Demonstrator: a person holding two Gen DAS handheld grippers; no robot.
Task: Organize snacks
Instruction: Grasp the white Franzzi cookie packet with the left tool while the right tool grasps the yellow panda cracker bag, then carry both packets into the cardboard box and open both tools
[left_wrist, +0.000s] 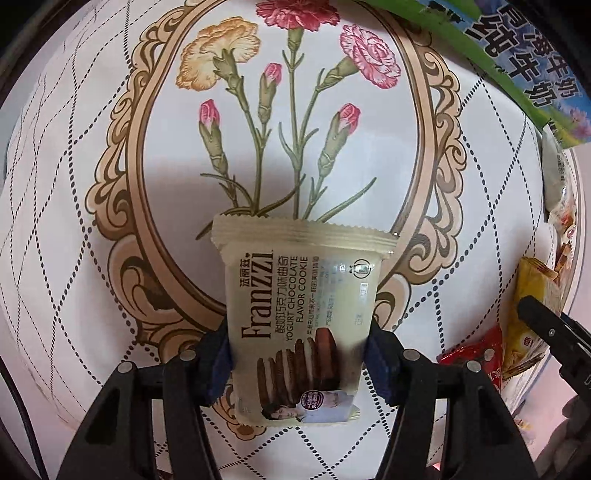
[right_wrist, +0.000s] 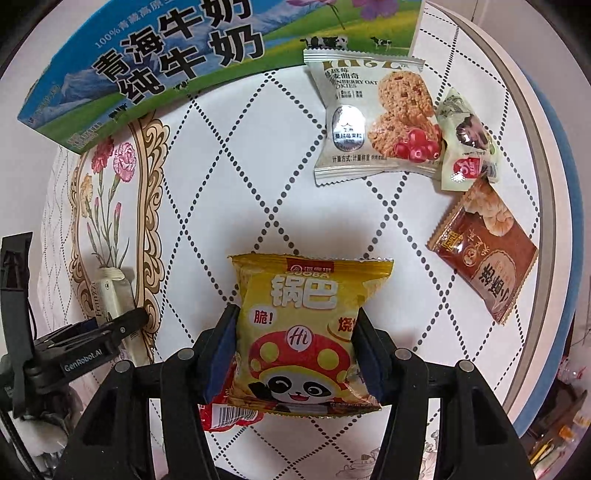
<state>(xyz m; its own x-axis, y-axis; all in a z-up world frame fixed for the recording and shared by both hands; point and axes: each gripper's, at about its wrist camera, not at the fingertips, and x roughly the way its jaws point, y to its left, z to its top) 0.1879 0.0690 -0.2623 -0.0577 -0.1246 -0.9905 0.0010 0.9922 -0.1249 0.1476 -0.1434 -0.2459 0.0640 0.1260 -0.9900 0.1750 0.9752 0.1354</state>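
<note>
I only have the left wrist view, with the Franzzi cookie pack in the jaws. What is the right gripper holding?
Observer: The right gripper is shut on a yellow guoba pack, panda in a mushroom cap on the front.
Operator: Anything under that pack?
Observer: A red packet pokes out beneath its lower left corner.
Operator: What loose snacks lie beyond it?
Observer: A cranberry oat cookie pack beside the milk carton, a small pale green packet overlapping its right edge, and a brown packet nearer the table rim.
</note>
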